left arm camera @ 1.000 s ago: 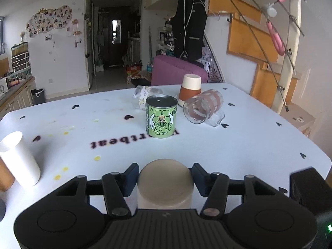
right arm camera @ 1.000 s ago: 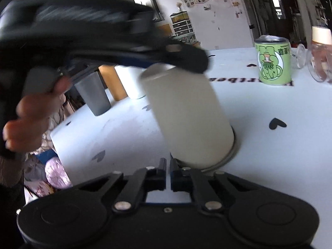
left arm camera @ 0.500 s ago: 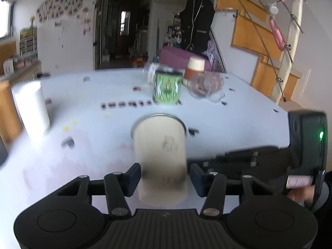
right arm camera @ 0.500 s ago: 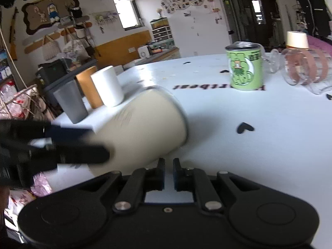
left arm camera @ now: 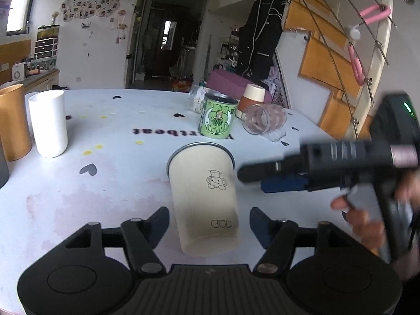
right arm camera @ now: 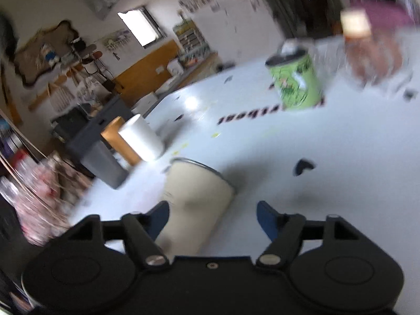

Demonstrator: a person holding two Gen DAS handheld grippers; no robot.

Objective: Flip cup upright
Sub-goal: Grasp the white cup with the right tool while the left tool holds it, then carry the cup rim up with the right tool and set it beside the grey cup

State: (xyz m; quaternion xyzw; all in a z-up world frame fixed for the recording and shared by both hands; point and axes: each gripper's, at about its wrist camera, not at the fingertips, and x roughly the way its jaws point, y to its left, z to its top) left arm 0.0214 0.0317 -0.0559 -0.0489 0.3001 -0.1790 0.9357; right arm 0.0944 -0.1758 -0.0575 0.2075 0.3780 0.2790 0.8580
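Note:
The cream cup (left arm camera: 204, 197) with a metal rim and a small drawing stands mouth-up on the white table (left arm camera: 105, 178), between the wide-open fingers of my left gripper (left arm camera: 209, 223), which do not touch it. My right gripper (left arm camera: 252, 177) comes in from the right beside the cup. In the blurred right wrist view the cup (right arm camera: 194, 204) is at the left, in front of the open right gripper (right arm camera: 213, 218).
A green printed can (left arm camera: 217, 118), a clear cup on its side (left arm camera: 263, 122) and a brown-and-cream cup (left arm camera: 250, 99) stand further back. A white cup (left arm camera: 48, 123) and an orange cup (left arm camera: 11, 120) stand at the left. The table edge is near on the left.
The cup went from upside down in my left gripper, through a tilt, to mouth-up. The left gripper has opened off it. The right gripper has opened and swung toward the cup.

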